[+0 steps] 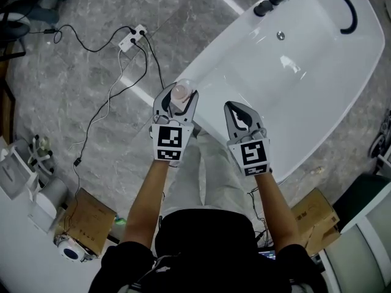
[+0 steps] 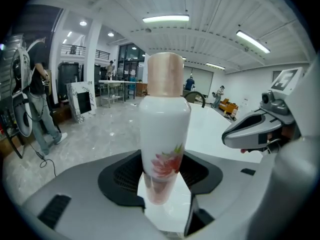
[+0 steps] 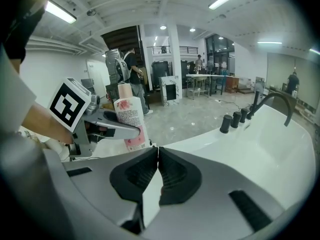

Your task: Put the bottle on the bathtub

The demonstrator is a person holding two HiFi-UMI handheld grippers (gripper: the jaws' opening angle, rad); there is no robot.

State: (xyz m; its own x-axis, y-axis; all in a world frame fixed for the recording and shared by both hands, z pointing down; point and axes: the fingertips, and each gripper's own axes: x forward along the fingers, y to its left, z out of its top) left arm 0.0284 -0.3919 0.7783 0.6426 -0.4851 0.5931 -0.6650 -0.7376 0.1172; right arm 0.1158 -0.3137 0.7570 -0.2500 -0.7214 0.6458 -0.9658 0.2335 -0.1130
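The left gripper [image 1: 182, 96] is closed on the bottle [image 2: 164, 129], its jaws clamped on the lower body. The bottle is upright, with its cap [image 2: 165, 74] on top. In the head view the pair sits at centre frame, right at the near left edge of the bathtub [image 1: 214, 72]. The left gripper view shows white tub surface directly under the bottle's base. I cannot tell whether the base touches the rim or hangs just above it.

The right gripper [image 1: 238, 112] is beside the left one, over the tub's near rim. Its jaws are pressed together with nothing between them, so it takes no part in the carry.

The black knobs [image 1: 274, 0] sit at the far end of the tub, upper right of the head view, well apart from the bottle.

As I judge it, pickup and carry are done and the task is close to finished. What remains is to settle the bottle firmly on the rim, open the left jaws, and draw the gripper back without tipping it.
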